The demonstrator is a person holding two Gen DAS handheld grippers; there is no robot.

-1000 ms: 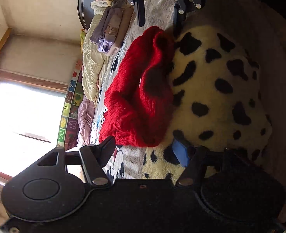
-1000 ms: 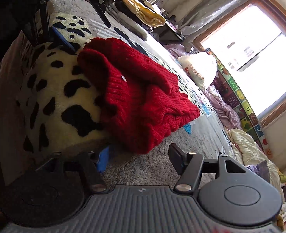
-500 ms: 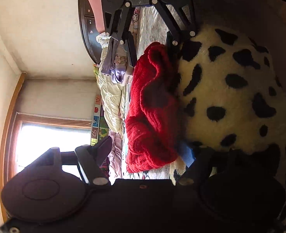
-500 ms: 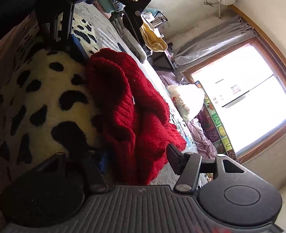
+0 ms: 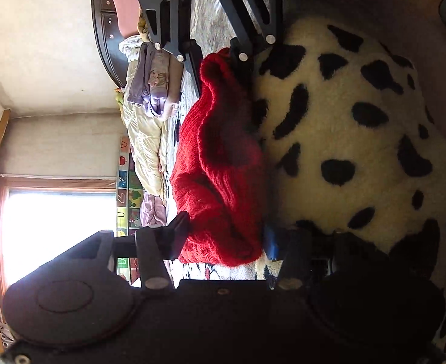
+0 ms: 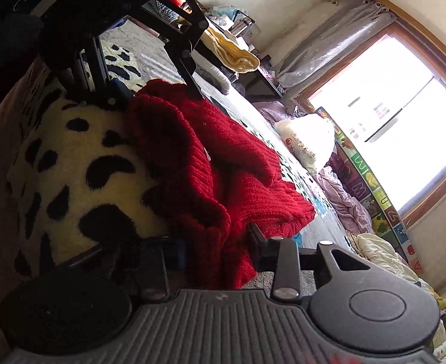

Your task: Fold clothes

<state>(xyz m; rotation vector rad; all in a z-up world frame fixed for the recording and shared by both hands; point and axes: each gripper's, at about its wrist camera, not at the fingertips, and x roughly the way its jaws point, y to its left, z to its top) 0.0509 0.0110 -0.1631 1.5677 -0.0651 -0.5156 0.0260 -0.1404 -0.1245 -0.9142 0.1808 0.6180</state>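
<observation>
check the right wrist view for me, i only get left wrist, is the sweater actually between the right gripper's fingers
Observer: Yes. A bunched fold of the red sweater fills the gap of the right gripper, whose jaws stand apart.
Operator: anything past its far end
Observer: A yellow cloth lies draped beyond it.
Operator: what else over there
Observer: A white bag sits near the window.

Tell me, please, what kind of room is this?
Most likely a bedroom in a home: clothes, including a red sweater, lie on a bed with a patterned cover, beside a dark headboard and a curtained window.
</observation>
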